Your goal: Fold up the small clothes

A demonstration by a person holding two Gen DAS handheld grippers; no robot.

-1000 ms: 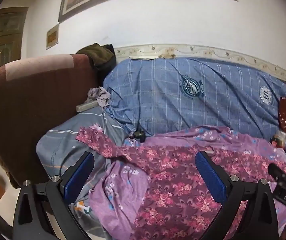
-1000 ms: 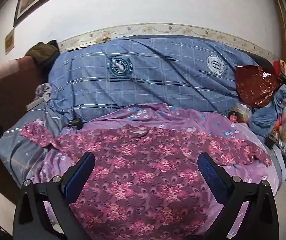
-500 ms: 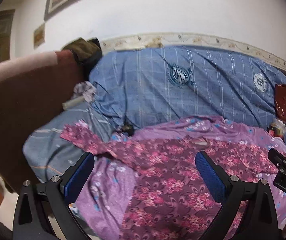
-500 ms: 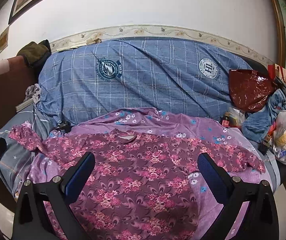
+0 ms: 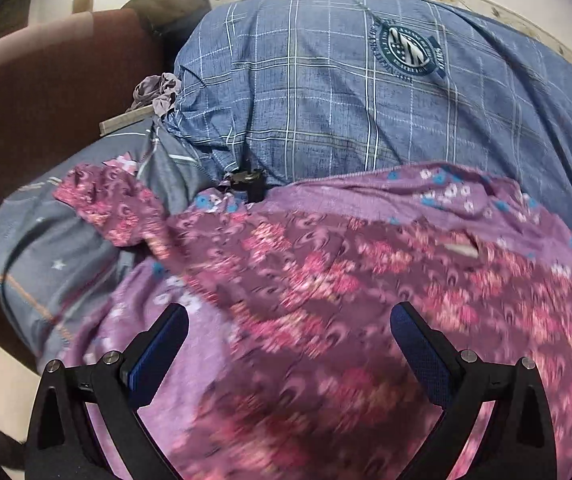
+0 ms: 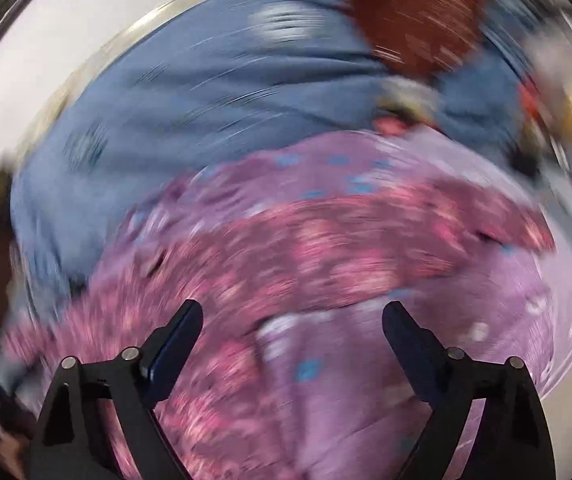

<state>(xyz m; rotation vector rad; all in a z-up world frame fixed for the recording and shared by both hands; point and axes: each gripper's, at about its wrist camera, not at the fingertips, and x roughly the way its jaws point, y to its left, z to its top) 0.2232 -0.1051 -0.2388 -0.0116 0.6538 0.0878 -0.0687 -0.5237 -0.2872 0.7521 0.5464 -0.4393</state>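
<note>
A dark purple top with pink flowers (image 5: 326,280) lies spread flat on a lighter purple floral sheet (image 5: 446,184) on the bed. Its left sleeve (image 5: 109,208) reaches out over a grey pillow. My left gripper (image 5: 288,324) hovers open just above the top's left side, nothing between its fingers. The right wrist view is heavily blurred. There my right gripper (image 6: 292,320) hangs over the top's (image 6: 326,248) lower right edge and the lighter sheet (image 6: 366,380). Its jaws are closing, still wide apart, with no cloth pinched between them.
A blue checked quilt (image 5: 366,88) is piled along the wall behind the top. A brown headboard (image 5: 45,100) stands at left, with a grey striped pillow (image 5: 57,264) below it. A small dark object (image 5: 245,180) lies at the quilt's foot. A red bag (image 6: 418,20) sits far right.
Both grippers have dropped closer to the bed. The right one swung fast, rolled and tipped down toward the top's right edge, its jaws narrowing slightly. The left one moved forward and down.
</note>
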